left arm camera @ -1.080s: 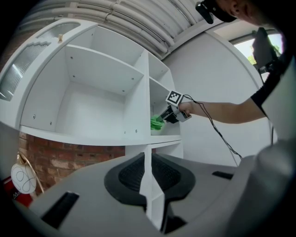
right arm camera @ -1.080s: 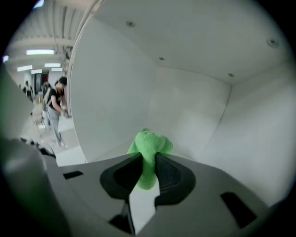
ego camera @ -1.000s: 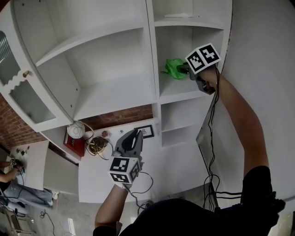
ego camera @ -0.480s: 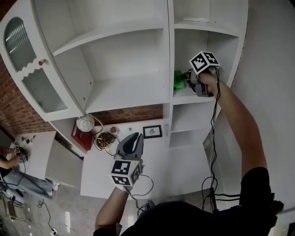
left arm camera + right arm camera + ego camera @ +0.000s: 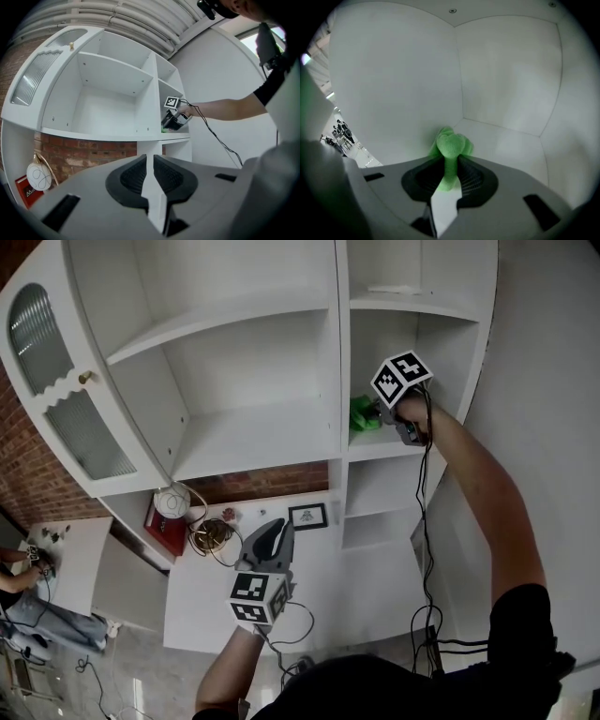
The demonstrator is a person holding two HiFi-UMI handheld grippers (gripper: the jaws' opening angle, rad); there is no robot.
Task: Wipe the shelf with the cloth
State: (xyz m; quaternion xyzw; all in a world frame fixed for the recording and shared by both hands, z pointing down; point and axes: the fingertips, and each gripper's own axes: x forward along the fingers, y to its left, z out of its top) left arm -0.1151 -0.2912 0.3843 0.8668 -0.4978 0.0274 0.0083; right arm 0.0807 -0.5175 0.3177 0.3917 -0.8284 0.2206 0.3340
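My right gripper (image 5: 377,410) reaches into the right-hand compartment of the white shelf unit and is shut on a bright green cloth (image 5: 363,414). The cloth rests on the shelf board (image 5: 389,442), close to the compartment's left wall. In the right gripper view the cloth (image 5: 451,144) bulges out past the right gripper (image 5: 449,164) toward the back corner of the shelf board (image 5: 506,145). My left gripper (image 5: 275,531) hangs low in front of the counter, shut and empty. From the left gripper (image 5: 150,169) view, the right gripper (image 5: 174,119) shows at the shelf edge.
A wide empty compartment (image 5: 253,427) lies left of the divider, beside a glass-fronted door (image 5: 58,395). Below, on the counter (image 5: 309,568), are a red box (image 5: 161,527), a white round object (image 5: 172,500), coiled cable (image 5: 212,535) and a small picture frame (image 5: 307,516). A person (image 5: 21,573) is far lower left.
My right gripper has slid the green cloth leftward along the shelf board, nearer the divider wall. My left gripper has stayed about where it was.
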